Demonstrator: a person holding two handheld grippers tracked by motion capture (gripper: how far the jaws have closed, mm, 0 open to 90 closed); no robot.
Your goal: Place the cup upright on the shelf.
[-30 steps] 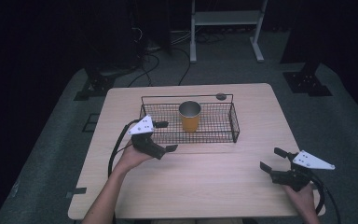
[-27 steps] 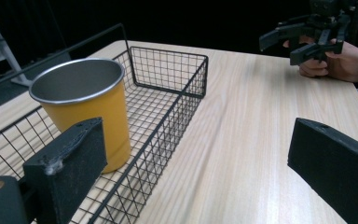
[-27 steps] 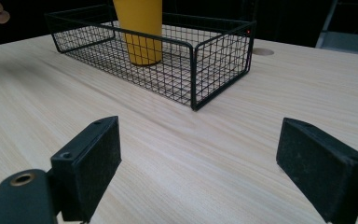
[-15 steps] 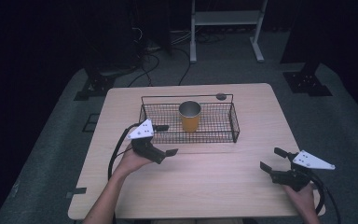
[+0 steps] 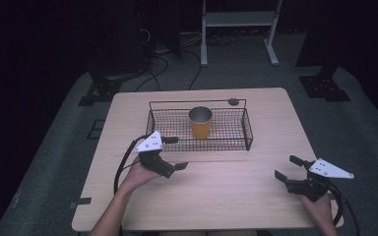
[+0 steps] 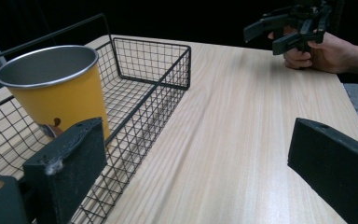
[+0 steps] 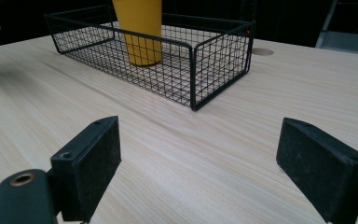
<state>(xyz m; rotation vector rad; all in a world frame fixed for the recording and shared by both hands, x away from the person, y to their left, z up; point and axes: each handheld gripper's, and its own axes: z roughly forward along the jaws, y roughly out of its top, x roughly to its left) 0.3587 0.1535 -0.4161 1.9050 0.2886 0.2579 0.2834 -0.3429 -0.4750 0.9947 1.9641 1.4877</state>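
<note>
From the high view I see my left claw (image 5: 173, 153) held just in front of the wire basket (image 5: 248, 129), its jaws spread wide and gripping nothing, one jaw close to the basket's near wall. The yellow cup (image 5: 200, 122) stands upright inside the basket, about midway along it, on the wooden desk (image 5: 226, 196). My right claw (image 5: 287, 168) hangs over the desk's near right corner, well apart from the basket, jaws parted and empty too. In the left gripper view the cup (image 6: 58, 88) sits just behind the basket's mesh (image 6: 158, 88), close to my left-hand jaw, with bare desk (image 6: 233, 130) between the two jaws; farther off a hand (image 6: 324, 51) holds the right claw (image 6: 272, 35), open. In the right gripper view both black jaws stand wide over the desk (image 7: 196, 154), and the basket (image 7: 214, 65) lies ahead with the cup (image 7: 140, 32) upright in it, its top cut off by the frame.
</note>
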